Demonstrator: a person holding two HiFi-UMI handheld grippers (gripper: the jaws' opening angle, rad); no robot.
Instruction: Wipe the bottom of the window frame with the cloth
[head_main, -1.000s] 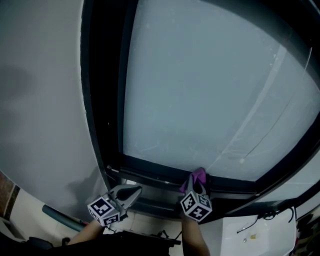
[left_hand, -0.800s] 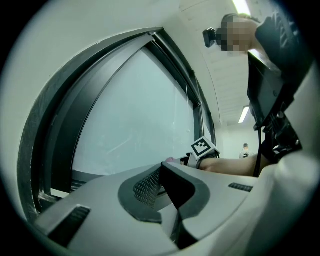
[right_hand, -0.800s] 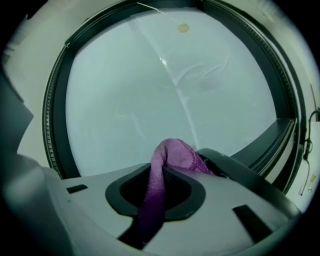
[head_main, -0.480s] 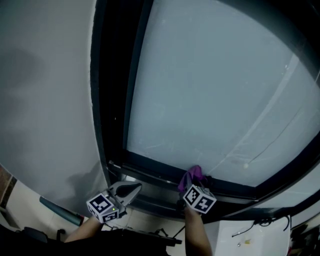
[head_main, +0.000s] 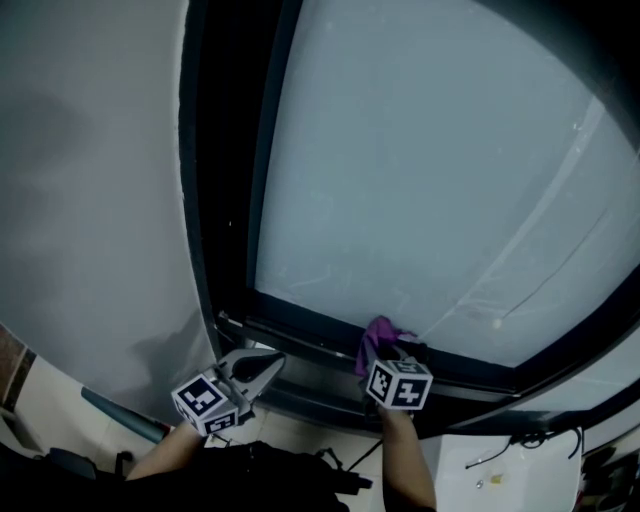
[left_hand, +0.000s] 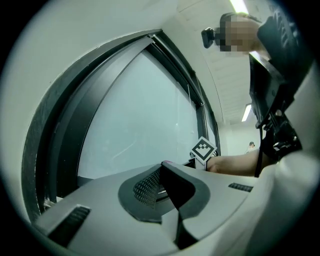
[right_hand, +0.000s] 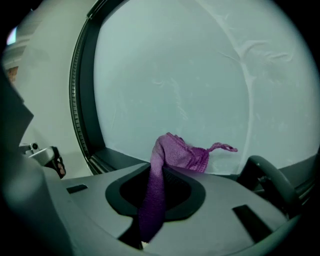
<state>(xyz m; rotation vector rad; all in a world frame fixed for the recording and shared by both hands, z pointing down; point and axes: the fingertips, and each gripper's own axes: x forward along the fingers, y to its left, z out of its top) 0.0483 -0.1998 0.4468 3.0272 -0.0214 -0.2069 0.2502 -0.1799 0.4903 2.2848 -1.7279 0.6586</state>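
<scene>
A purple cloth is clamped in my right gripper, which is shut on it. The cloth presses against the bottom rail of the dark window frame, just below the frosted glass. A free corner of the cloth sticks out to the right. My left gripper hangs lower left of the frame's bottom corner, shut, with nothing in it. It touches nothing. From the left gripper view I see the right gripper's marker cube and a forearm.
A grey wall lies left of the frame's upright side. A black window handle sits on the rail just right of the cloth. Below are a white ledge with cables and a dark tube.
The right gripper and cloth have slid a little along the bottom rail and the marker cube has turned. The left gripper stays about where it was.
</scene>
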